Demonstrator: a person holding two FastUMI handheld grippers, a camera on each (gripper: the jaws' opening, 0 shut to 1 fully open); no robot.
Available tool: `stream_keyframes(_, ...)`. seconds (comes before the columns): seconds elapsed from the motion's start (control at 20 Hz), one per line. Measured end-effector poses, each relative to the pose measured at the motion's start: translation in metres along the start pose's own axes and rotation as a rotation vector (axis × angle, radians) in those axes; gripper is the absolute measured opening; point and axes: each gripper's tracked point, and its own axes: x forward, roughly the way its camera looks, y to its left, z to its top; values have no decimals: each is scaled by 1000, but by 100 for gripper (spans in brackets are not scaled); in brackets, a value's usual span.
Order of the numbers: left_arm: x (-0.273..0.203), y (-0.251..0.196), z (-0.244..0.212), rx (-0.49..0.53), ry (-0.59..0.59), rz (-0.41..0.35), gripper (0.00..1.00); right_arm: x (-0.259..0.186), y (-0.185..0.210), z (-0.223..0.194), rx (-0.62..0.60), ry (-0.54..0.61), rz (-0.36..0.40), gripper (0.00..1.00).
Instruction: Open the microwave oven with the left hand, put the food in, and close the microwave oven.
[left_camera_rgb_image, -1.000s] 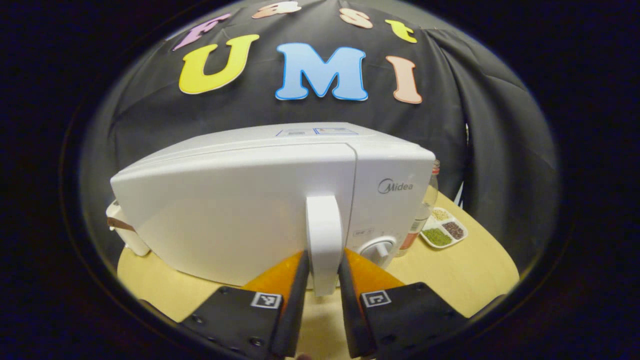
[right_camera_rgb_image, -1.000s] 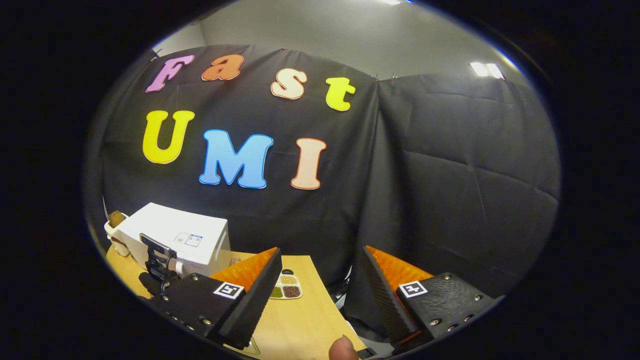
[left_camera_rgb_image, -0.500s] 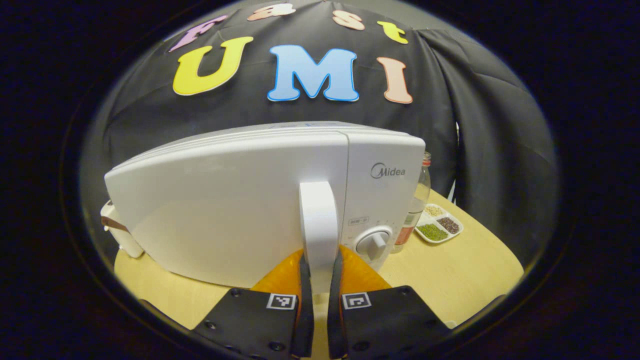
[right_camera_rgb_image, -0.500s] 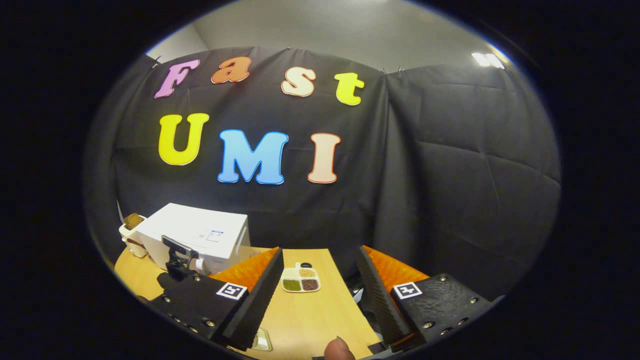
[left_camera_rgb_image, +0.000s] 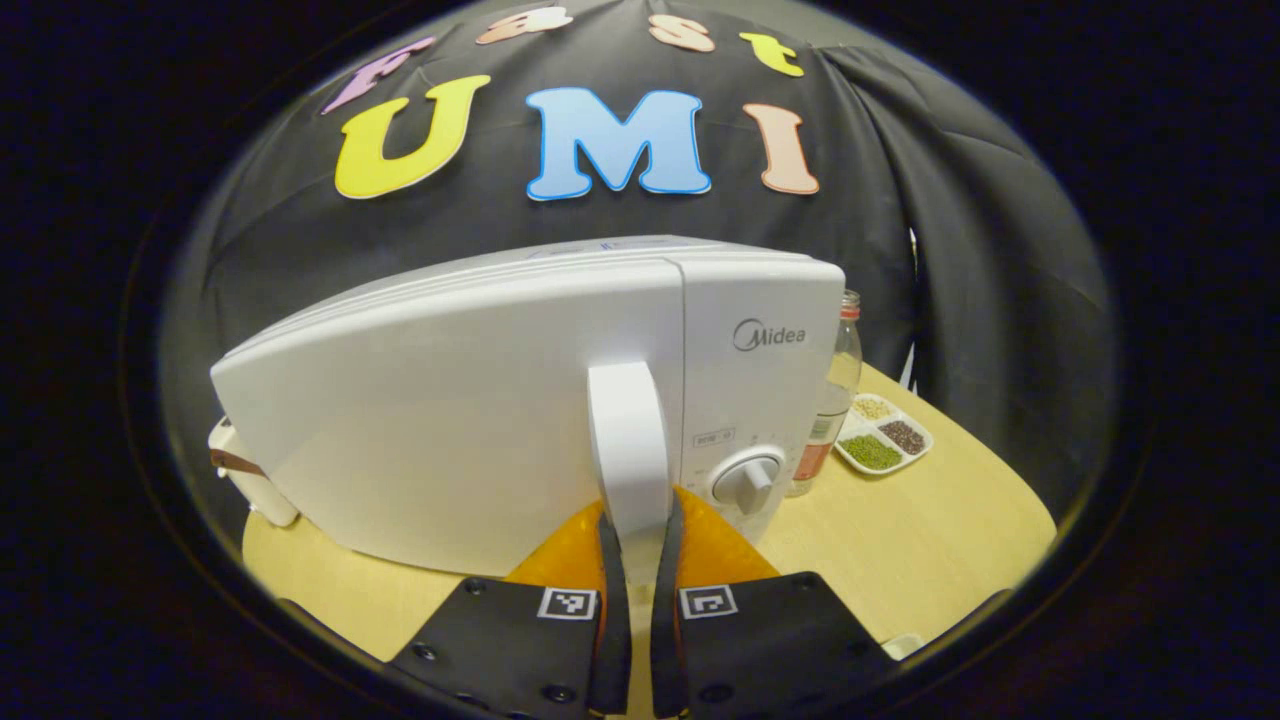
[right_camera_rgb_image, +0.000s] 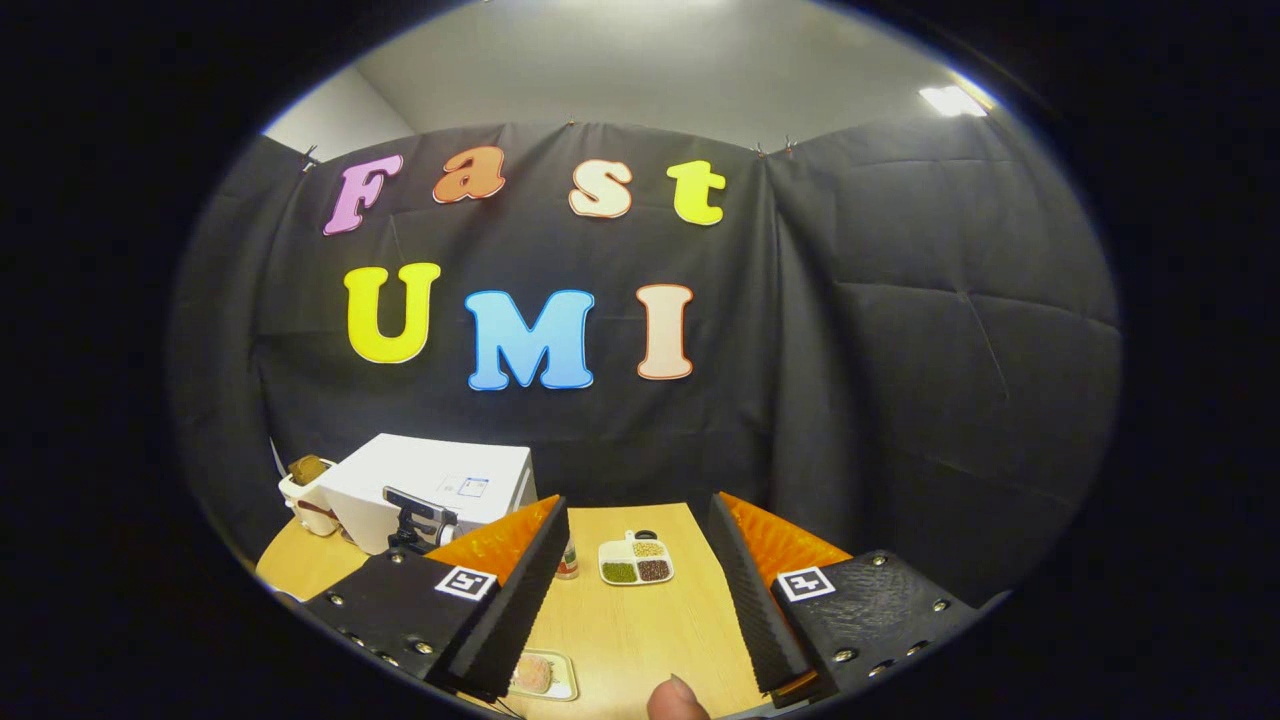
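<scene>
White upright microwave door handle (left_camera_rgb_image: 628, 440), frame centre, seemingly clenched by left claw (left_camera_rgb_image: 636, 560); next, swing it outward; right claw (right_camera_rgb_image: 635, 590) released.

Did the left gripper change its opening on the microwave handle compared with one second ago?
Yes. The left gripper has closed: its fingers now press both sides of the white handle of the microwave, where before gaps showed beside that handle.
</scene>
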Motion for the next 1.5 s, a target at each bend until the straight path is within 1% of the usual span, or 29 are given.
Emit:
stream_keyframes(0.1, 0, 0, 0, 0, 13, 15, 16, -8, -11, 3, 24, -8, -12, 87)
stream_keyframes(0.2, 0, 0, 0, -3, 19, 15, 16, -15, -16, 2, 21, -16, -20, 87)
stream_keyframes(0.4, -1, 0, -1, 9, 28, 13, 15, -23, -13, -2, 3, -9, -16, 87)
stream_keyframes(0.55, -3, 0, -3, -4, 36, 11, 16, -27, -8, -3, -14, -13, -15, 87)
stream_keyframes(0.65, -28, -1, -15, -34, 22, 10, 16, -29, -7, -3, -20, -17, -18, 87)
stream_keyframes(0.7, -46, 1, -24, -19, -4, 11, 14, -30, -5, -4, -15, -17, -16, 87)
stream_keyframes(0.75, -65, 4, -33, -5, -21, 16, 17, -31, -1, -4, -10, -16, -11, 87)
stream_keyframes(0.85, -98, 13, -49, -8, -33, 2, 16, -30, 9, -8, -6, -11, 10, 87)
stream_keyframes(0.95, -125, 24, -62, -33, -32, -17, 14, -29, 19, -11, -16, -15, 33, 87)
stream_keyframes(1.05, -149, 34, -78, -37, -31, -15, 14, -27, 33, -17, -34, -7, 64, 87)
stream_keyframes(1.1, -161, 42, -84, -39, -21, -3, 16, -27, 41, -19, -42, -3, 86, 87)
stream_keyframes(1.25, -194, 67, -102, -73, -1, 61, 16, -36, 57, -16, -48, -19, 145, 86)
stream_keyframes(1.4, -225, 97, -123, -75, 33, 153, 16, -51, 70, -16, -63, -48, 221, 86)
stream_keyframes(1.45, -237, 112, -130, -88, 58, 196, 16, -54, 70, -19, -77, -38, 232, 86)
stream_keyframes(1.5, -247, 126, -138, -108, 77, 224, 14, -61, 72, -24, -81, -38, 258, 86)
